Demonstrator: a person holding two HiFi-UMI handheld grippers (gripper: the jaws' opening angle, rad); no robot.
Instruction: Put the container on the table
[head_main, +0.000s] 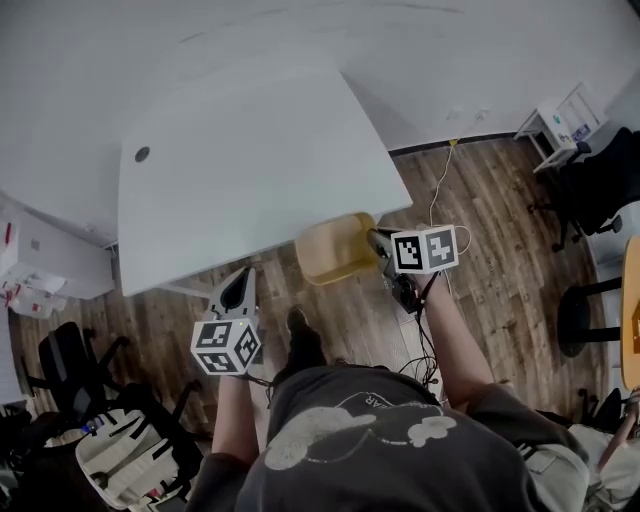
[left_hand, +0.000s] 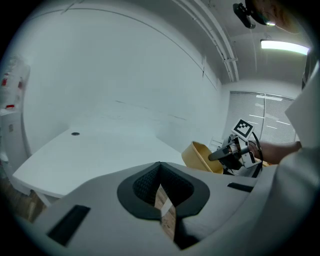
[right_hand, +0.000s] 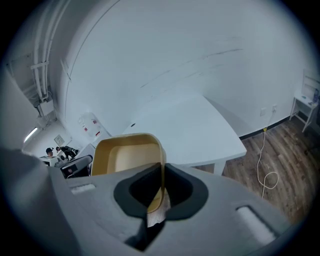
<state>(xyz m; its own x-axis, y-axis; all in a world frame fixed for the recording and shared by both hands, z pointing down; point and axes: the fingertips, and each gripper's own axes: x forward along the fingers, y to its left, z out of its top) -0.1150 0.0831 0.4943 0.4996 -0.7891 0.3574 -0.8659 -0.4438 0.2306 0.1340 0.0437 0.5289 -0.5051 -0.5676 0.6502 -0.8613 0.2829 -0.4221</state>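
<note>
Wood-plank floor (head_main: 500, 200) lies below. Shut on one thin wall of the shallow tan plastic container (right_hand: 125, 156), the right gripper (right_hand: 161, 176) holds it in the air at the near edge of the white table (head_main: 240, 150). So narrow a pinch could let it swivel or slip. The left gripper (left_hand: 160, 175) is closed and empty.

I take this for an office or plain workroom. A large white table (head_main: 250, 160) stands on wood-plank flooring (head_main: 500, 200) against bare white walls. Right of the table is a black swivel chair (head_main: 598, 182), and off its near left corner a second chair (head_main: 65, 362). Past its right end are a small white shelf unit (head_main: 560, 118), window blinds (left_hand: 262, 110) and a ceiling strip light (left_hand: 282, 46).
</note>
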